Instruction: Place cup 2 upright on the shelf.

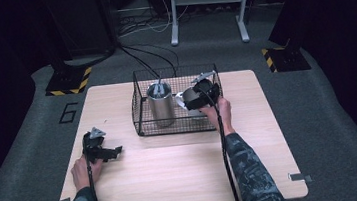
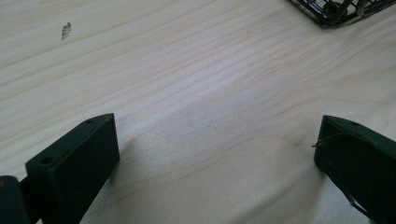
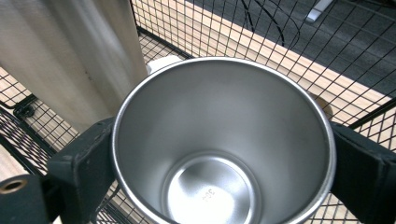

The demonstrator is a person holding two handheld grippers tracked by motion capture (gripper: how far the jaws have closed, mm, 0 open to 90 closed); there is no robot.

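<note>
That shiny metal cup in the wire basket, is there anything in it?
Empty: the right gripper view looks straight into the metal cup and shows its bare steel bottom.

Steel cup (image 3: 224,144) hides white object (image 3: 161,63) behind.

The left tool (image 2: 217,154) rests with jaws wide apart over bare tabletop (image 2: 196,84); a wire basket (image 2: 336,11) corner lies ahead, to its right.

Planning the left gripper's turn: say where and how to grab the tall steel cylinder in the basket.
Grip the tall steel cylinder across its upper wall, coming down from above: it stands upright, the wire basket walls block any side approach, and the right gripper with its steel cup crowds one side.
</note>
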